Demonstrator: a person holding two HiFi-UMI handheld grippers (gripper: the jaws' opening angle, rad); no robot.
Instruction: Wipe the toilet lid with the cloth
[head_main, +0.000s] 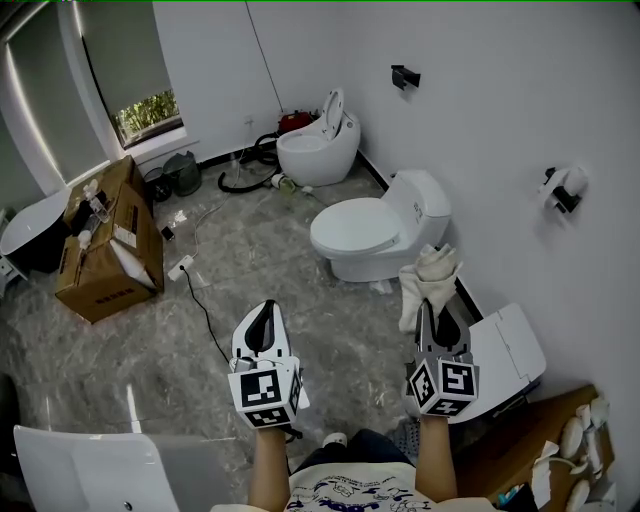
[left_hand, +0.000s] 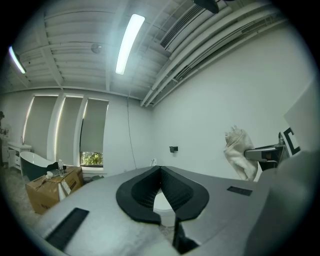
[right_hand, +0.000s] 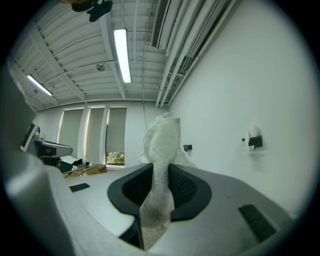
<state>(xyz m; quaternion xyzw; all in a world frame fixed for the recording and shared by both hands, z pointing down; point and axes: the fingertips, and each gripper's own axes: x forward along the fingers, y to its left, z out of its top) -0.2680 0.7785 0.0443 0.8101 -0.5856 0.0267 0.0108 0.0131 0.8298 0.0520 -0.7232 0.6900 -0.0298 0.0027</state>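
Grey marble bathroom floor (head_main: 330, 320), toilet lid (head_main: 355, 228) down, well ahead; cloth (right_hand: 159, 165) clamped upright in right tool (head_main: 432, 308), left tool (left_hand: 160, 170) pinched together, empty. Possible trouble: bunched cloth slipping loose mid-wipe.

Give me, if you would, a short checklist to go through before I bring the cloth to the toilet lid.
1. Cloth gripped: ok. The right gripper has its jaws closed on the cloth, which stands up above them.
2. Lid down: ok. The toilet lid is closed and nothing lies on it.
3. Cloth on the lid: not ok. It is held in the air, short of the lid.
4. Left gripper free: ok. Its jaws are together with nothing between them.
5. Way clear: ok. The black cable runs left of the left gripper, off the line to the lid.
6. Dirt spots to target: cannot tell.
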